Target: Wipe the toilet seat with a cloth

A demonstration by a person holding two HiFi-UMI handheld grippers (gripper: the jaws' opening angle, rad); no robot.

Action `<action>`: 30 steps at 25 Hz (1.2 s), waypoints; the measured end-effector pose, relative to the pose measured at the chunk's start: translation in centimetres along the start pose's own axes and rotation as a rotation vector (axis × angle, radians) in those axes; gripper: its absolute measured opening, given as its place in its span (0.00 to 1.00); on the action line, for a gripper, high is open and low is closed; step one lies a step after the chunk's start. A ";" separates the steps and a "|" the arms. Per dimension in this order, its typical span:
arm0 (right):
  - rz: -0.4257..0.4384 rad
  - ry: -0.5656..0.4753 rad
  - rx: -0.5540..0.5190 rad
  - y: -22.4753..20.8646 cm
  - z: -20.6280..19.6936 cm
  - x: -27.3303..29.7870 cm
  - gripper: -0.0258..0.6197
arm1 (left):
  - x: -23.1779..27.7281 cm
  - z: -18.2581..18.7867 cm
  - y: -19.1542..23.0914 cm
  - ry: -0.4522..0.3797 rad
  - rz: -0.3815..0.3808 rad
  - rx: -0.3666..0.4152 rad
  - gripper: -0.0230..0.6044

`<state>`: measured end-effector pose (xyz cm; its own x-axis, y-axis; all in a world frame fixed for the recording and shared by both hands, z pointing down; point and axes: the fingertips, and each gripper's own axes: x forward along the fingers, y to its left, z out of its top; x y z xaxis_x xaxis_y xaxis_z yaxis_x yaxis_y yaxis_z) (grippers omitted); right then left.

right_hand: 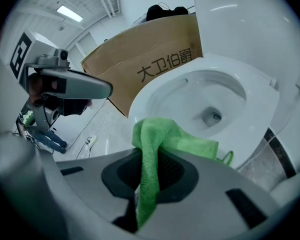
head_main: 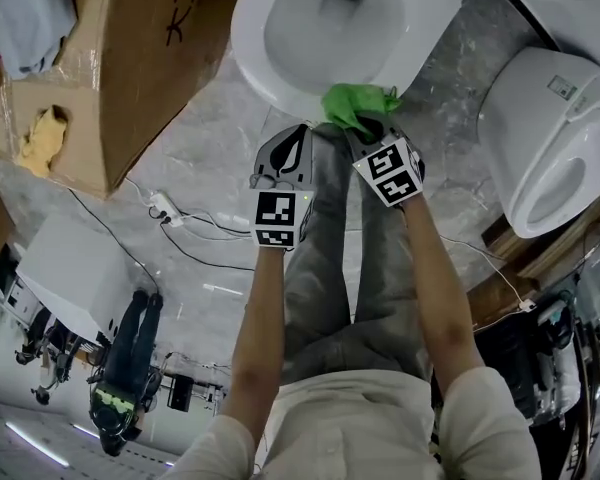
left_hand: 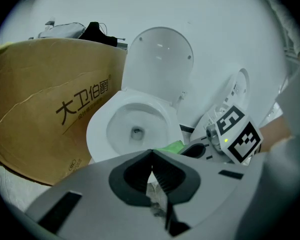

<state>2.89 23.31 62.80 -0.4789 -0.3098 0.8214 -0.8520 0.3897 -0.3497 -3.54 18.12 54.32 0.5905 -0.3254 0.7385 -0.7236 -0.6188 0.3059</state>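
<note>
The white toilet's seat (head_main: pixel 270 63) (left_hand: pixel 100 129) (right_hand: pixel 255 96) lies down at the top of the head view, with its lid (left_hand: pixel 160 59) raised. My right gripper (head_main: pixel 373 136) (right_hand: pixel 150 161) is shut on a green cloth (head_main: pixel 355 108) (right_hand: pixel 162 141). The cloth hangs just before the seat's front rim; I cannot tell whether it touches. My left gripper (head_main: pixel 292 156) (left_hand: pixel 151 168) is beside it on the left, shut, with nothing between the jaws. In the left gripper view, the cloth (left_hand: pixel 170 147) and the right gripper's marker cube (left_hand: pixel 238 134) show at the right.
A large cardboard box (head_main: pixel 145 58) (left_hand: pixel 45 119) (right_hand: pixel 155 64) stands close to the toilet's left side. A second toilet (head_main: pixel 545 153) lies to the right. Cables and a power strip (head_main: pixel 163 208) lie on the marble floor at the left. The person's legs (head_main: pixel 340 258) are below the grippers.
</note>
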 end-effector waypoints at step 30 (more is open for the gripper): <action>-0.095 -0.001 0.061 -9.6 0.7 -3.8 0.11 | 5.7 5.5 -4.7 0.019 -0.074 0.050 0.06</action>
<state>12.73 20.20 62.70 -0.3951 -0.3439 0.8518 -0.9049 0.3052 -0.2965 5.20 15.25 53.77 0.6346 -0.2644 0.7262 -0.6590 -0.6759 0.3299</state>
